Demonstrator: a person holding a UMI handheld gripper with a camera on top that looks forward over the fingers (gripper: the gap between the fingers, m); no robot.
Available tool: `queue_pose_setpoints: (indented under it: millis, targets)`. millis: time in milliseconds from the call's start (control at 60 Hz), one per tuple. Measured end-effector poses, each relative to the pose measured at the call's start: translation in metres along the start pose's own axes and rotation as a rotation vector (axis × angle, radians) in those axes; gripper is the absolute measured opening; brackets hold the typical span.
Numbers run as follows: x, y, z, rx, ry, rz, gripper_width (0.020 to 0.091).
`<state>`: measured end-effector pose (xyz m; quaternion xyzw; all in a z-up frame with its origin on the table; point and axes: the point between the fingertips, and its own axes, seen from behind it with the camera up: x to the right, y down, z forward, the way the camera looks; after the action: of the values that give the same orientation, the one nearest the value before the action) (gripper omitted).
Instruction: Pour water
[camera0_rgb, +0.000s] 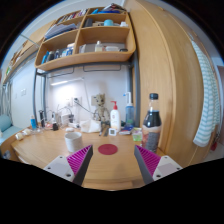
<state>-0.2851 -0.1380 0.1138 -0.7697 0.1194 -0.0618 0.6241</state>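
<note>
The gripper (111, 163) has its fingers apart and holds nothing. It hangs over the wooden table (45, 148). A dark bottle (152, 126) with a red cap stands upright beyond the right finger, near the wall. A white cup (74, 141) stands beyond the left finger, and a pink coaster (107, 149) lies between the two, just ahead of the fingers. The step in hand seems to be the approach to the bottle. It is best to turn right, center the bottle's body between the pads, and close low enough that it does not tip.
</note>
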Motion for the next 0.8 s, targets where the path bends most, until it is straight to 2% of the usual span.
queue_pose_setpoints:
  millis: [233,483,533,650,683,717,800]
  targets:
    - [0.108,-0.001,0.031,0.034,0.122,-0.033,0.0852]
    - [0.133,-0.024,0.088,0.077,0.109,-0.030,0.0837]
    - [0.132,-0.024,0.096,0.077,0.099,-0.042,0.0791]
    - [0.131,-0.021,0.109,0.073,0.090,-0.037,0.0629]
    - [0.135,-0.022,0.111,0.079,0.105,-0.043,0.0538]
    - [0.133,-0.024,0.110,0.083,0.102,-0.038,0.0538]
    - [0.131,-0.023,0.108,0.086,0.087,-0.028,0.0473]
